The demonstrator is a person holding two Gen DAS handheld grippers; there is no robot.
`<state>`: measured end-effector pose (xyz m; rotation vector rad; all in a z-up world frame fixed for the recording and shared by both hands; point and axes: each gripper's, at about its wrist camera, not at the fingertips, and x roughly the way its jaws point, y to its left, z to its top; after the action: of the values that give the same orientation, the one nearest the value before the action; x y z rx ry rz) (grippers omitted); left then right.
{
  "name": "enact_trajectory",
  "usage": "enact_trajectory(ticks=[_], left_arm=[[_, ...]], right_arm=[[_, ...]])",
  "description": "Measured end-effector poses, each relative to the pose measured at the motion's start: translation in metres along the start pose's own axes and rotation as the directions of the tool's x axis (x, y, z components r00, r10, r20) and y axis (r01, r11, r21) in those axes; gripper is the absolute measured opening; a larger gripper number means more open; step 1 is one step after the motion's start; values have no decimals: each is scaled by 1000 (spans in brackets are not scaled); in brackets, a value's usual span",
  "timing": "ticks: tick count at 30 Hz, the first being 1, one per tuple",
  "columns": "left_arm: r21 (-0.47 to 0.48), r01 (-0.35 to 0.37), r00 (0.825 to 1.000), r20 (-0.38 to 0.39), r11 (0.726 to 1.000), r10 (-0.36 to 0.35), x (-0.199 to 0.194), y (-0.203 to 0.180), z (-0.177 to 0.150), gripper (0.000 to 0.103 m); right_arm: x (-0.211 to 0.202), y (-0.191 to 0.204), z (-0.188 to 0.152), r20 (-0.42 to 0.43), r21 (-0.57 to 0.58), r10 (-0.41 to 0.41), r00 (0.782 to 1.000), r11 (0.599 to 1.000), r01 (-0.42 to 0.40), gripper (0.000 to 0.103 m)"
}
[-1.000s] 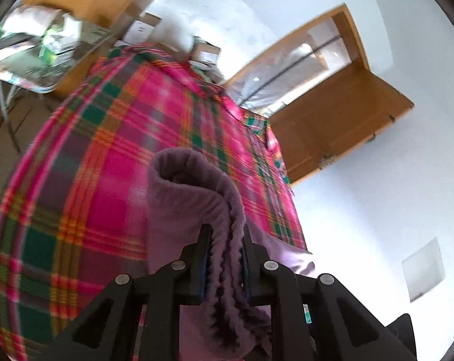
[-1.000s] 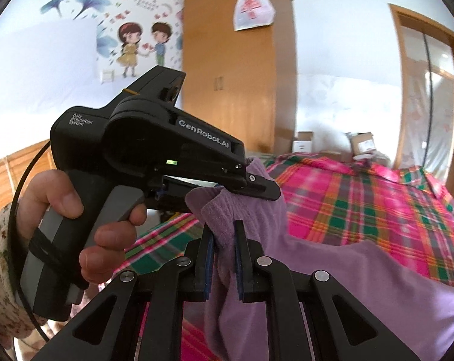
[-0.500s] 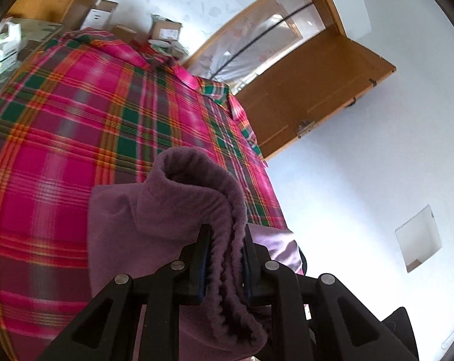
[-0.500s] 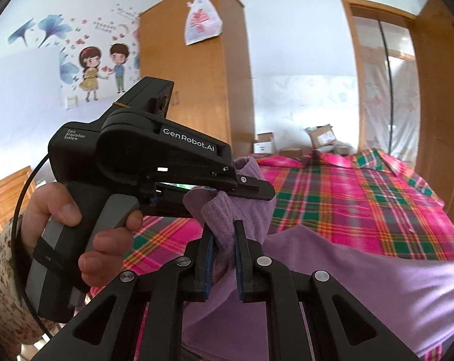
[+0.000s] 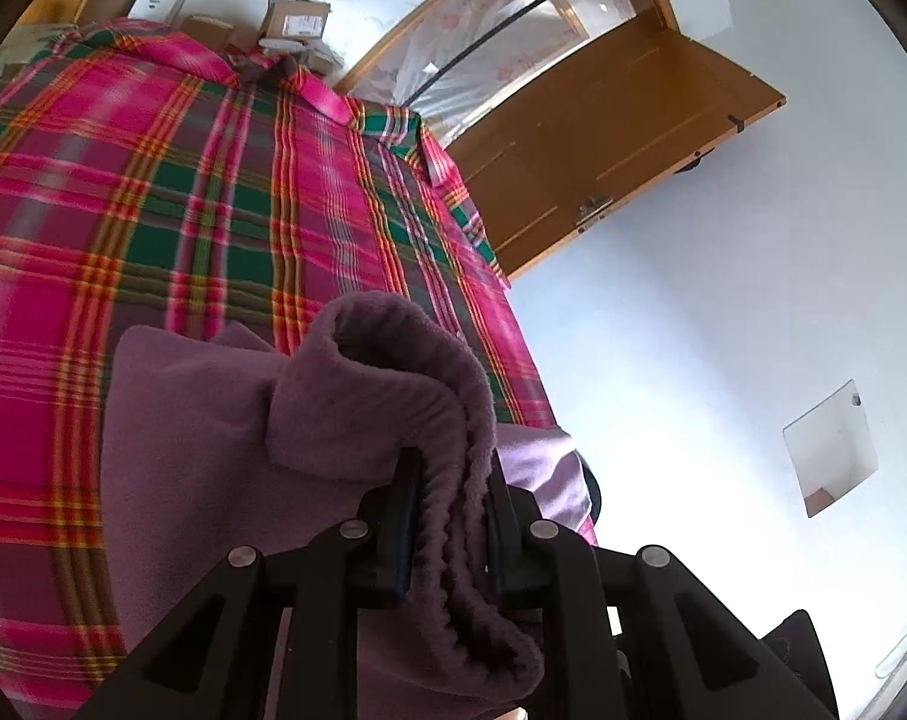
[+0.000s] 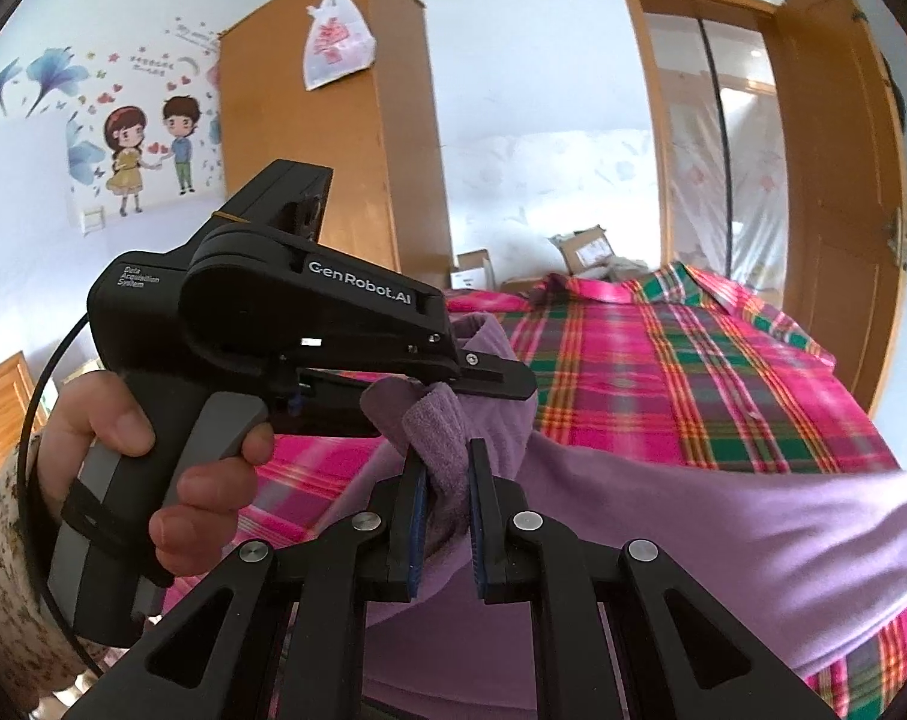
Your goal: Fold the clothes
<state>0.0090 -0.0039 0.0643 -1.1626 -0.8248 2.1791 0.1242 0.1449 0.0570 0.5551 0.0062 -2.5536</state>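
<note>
Both grippers, left gripper (image 5: 447, 480) and right gripper (image 6: 444, 474), pinch bunched purple garment (image 6: 693, 516) folds, seemingly lifted above the plaid-covered bed (image 6: 663, 360); a wooden wardrobe (image 6: 333, 150) stands behind.

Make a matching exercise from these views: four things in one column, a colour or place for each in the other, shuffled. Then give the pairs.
1. garment
2. bedspread
3. plastic bag
4. cardboard boxes

A. hanging on the wardrobe
B. purple, pinched by the left gripper and the right gripper
C. beyond the bed's far end
D. pink and green plaid

Pairs: 1-B, 2-D, 3-A, 4-C
</note>
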Motion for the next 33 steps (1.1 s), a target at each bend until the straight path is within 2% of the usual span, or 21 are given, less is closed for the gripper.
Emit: enact_trajectory(ticks=[7, 18, 24, 30, 33], left_arm=[[-24, -4, 998, -56, 1000, 2, 31, 7, -4, 19], [-35, 21, 996, -85, 999, -24, 52, 24, -7, 21], [-25, 27, 996, -81, 999, -29, 43, 31, -9, 26], [0, 22, 999, -28, 1000, -22, 20, 34, -7, 30], [-16, 6, 1000, 10, 1000, -6, 4, 45, -6, 30]], right_arm=[[7, -22, -13, -54, 37, -29, 998, 999, 31, 12], [18, -47, -32, -116, 101, -30, 993, 994, 42, 13], [18, -54, -42, -144, 135, -33, 989, 989, 52, 13], [16, -60, -48, -166, 174, -22, 986, 983, 51, 13], [16, -71, -52, -189, 237, -1, 982, 971, 46, 14]])
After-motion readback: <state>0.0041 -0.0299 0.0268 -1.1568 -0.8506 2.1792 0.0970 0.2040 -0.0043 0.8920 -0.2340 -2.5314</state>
